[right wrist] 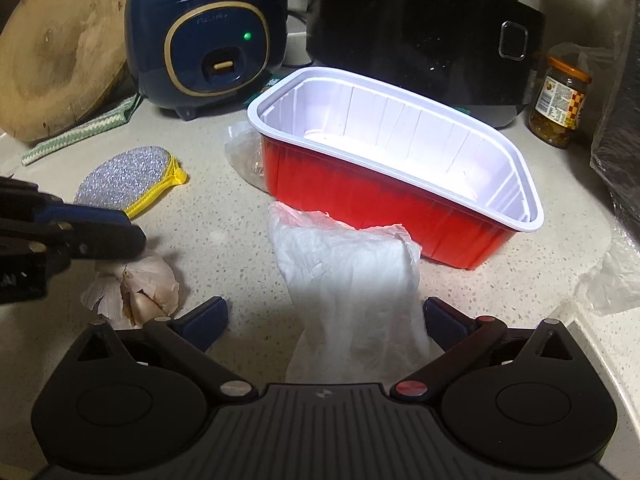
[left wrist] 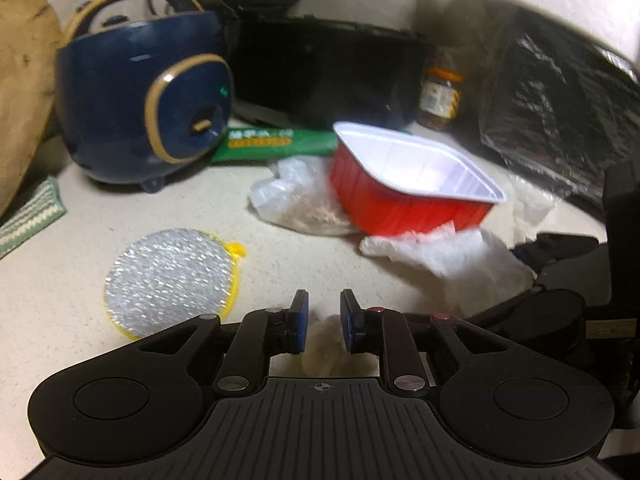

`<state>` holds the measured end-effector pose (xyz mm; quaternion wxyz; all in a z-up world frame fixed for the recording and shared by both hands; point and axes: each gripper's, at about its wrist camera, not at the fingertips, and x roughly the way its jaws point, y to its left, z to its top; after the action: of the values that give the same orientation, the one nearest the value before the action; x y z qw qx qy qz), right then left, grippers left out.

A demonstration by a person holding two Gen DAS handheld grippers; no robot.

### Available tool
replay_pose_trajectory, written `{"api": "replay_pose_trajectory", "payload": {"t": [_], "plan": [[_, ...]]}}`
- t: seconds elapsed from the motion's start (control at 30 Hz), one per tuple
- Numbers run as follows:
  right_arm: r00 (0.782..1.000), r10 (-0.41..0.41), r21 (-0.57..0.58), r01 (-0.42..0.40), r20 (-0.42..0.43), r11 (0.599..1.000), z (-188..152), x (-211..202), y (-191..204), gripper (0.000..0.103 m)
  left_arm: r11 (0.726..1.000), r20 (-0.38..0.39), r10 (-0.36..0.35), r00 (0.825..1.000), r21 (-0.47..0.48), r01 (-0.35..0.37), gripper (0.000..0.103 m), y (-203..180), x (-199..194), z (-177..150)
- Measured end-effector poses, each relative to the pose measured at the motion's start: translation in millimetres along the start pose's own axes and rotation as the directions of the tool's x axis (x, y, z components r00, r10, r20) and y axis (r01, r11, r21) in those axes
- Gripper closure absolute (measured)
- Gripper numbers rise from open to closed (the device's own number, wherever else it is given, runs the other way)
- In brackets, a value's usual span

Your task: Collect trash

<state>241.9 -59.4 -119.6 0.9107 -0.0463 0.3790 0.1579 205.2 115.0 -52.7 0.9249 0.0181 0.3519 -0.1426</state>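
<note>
In the left wrist view my left gripper [left wrist: 324, 320] hangs low over the counter with a narrow gap between its blue pads. A garlic bulb [left wrist: 328, 344] lies just beneath them and the pads do not press on it. From the right wrist view the left gripper [right wrist: 134, 234] comes in from the left, just over the garlic bulb [right wrist: 148, 284]. My right gripper [right wrist: 326, 308] stands wide open, and a crumpled white paper towel [right wrist: 348, 280] lies between its fingers. The paper towel [left wrist: 448, 256] rests against a red tray [right wrist: 360, 200] with a white, empty inside. A clear plastic bag [left wrist: 288, 196] is behind the red tray [left wrist: 392, 208].
A blue rice cooker [right wrist: 208, 36] and a black appliance [right wrist: 420, 28] stand at the back, with a jar [right wrist: 560, 100] to their right. A silver scrub pad [right wrist: 124, 180], a wooden board [right wrist: 60, 48], a striped cloth [right wrist: 80, 132], a green packet [left wrist: 272, 144] and loose clear plastic [right wrist: 600, 276] are around.
</note>
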Motion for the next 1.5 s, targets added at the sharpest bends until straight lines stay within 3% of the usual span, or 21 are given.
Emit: {"api": "replay_pose_trajectory", "payload": {"t": [0.13,0.23,0.4,0.57,0.73,0.9,1.0,1.07,1.13,1.2,1.33,1.43,1.5], "plan": [[1.0,-0.028,0.037,0.028,-0.004,0.999,-3,-8,-3,0.003,0.997,0.036,0.031,0.999,-0.074,-0.028,0.082,14,-7,2],[0.996,-0.073,0.04,0.071,0.046,0.997,-7,-26,-4,0.005,0.996,0.036,0.036,0.999,-0.082,-0.033,0.081,18,-10,5],[0.992,-0.076,0.061,0.071,0.097,0.996,-12,-52,-8,0.005,1.0,0.016,0.01,1.0,0.006,-0.01,0.081,-1,-9,3],[0.992,-0.075,0.072,0.068,0.098,0.995,-16,-61,-8,0.005,0.996,-0.038,0.03,0.999,0.086,-0.026,0.079,-25,6,-4],[0.99,-0.093,0.08,0.085,0.107,0.993,-19,-66,-10,0.005,0.991,-0.038,0.041,0.998,0.126,-0.036,0.076,-33,8,-6],[0.987,-0.112,0.091,0.102,0.112,0.991,-23,-71,-15,0.005,0.988,0.025,0.031,0.999,0.149,-0.034,0.076,-32,-6,-12],[0.988,-0.115,0.107,0.103,0.106,0.989,-26,-71,-18,0.005,0.975,0.086,0.042,0.995,0.212,-0.06,0.076,-37,-13,-22],[0.988,-0.114,0.117,0.102,0.1,0.988,-27,-70,-20,0.005,0.962,0.075,0.057,0.996,0.262,-0.075,0.076,-43,-10,-31],[0.989,-0.111,0.122,0.099,0.097,0.988,-28,-69,-21,0.005,0.948,0.091,0.069,0.994,0.304,-0.093,0.065,-48,-7,-39],[0.99,-0.107,0.123,0.094,0.097,0.988,-29,-70,-21,0.005,0.937,0.097,0.078,0.992,0.333,-0.106,0.062,-53,-4,-41],[0.99,-0.098,0.12,0.086,0.097,0.989,-29,-70,-19,0.005,0.937,0.064,0.069,0.996,0.338,-0.087,0.039,-54,1,-41],[0.99,-0.096,0.119,0.084,0.1,0.989,-30,-71,-18,0.005,0.956,0.058,0.041,0.997,0.286,-0.056,0.041,-46,-1,-39],[0.989,-0.097,0.121,0.084,0.109,0.989,-31,-73,-19,0.005,0.968,0.061,0.067,0.996,0.24,-0.08,0.038,-40,-1,-36]]}}
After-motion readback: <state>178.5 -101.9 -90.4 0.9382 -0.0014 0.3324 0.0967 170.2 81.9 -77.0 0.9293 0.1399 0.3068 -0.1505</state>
